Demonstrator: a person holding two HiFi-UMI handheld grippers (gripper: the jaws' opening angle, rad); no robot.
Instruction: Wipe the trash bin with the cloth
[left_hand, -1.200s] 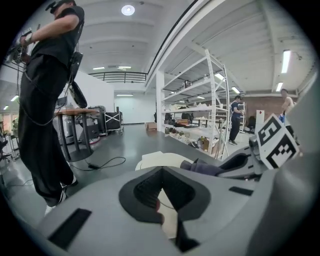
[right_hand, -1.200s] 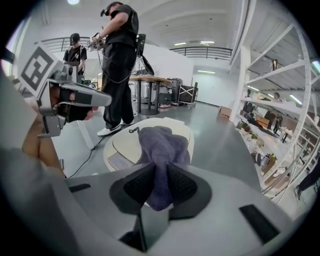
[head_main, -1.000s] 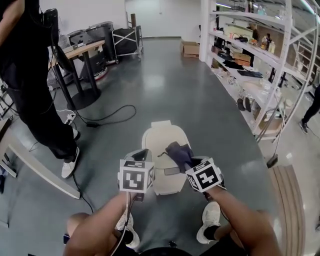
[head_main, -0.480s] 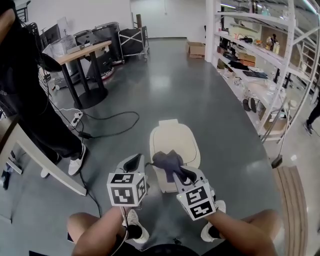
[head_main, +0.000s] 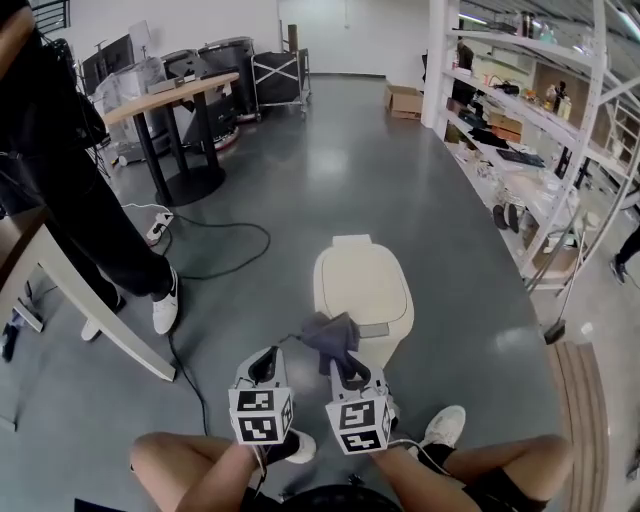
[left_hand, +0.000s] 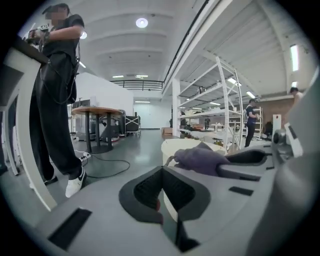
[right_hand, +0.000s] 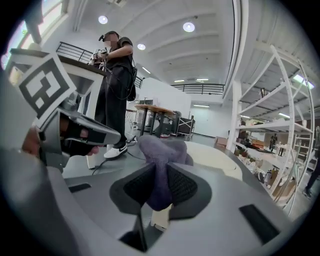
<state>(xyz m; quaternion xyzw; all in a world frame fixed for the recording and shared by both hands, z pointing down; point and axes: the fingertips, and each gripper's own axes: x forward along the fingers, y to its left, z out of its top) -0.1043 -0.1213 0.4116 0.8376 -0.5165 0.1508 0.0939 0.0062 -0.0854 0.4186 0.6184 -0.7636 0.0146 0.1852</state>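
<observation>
The cream trash bin (head_main: 362, 292) stands on the grey floor right in front of me, lid closed. A grey-purple cloth (head_main: 329, 335) hangs at the bin's near left edge, pinched in my right gripper (head_main: 345, 369), which is shut on it. The right gripper view shows the cloth (right_hand: 159, 165) bunched between the jaws of that gripper (right_hand: 157, 189), with the bin lid (right_hand: 217, 156) just beyond. My left gripper (head_main: 265, 363) hovers beside it to the left, clear of the bin. In its own view the left gripper (left_hand: 161, 189) is shut on nothing, with the cloth (left_hand: 199, 160) to its right.
A person in black trousers (head_main: 95, 225) and white shoes stands at the left beside a slanted white beam (head_main: 95, 322). A black cable (head_main: 225, 240) snakes over the floor toward a round-based table (head_main: 180, 100). White shelving (head_main: 530, 130) lines the right; a wooden bench (head_main: 582, 400) lies at the near right.
Both grippers have drawn back toward me. The cloth has come off the top of the bin lid to its near left edge, still in the right gripper.
</observation>
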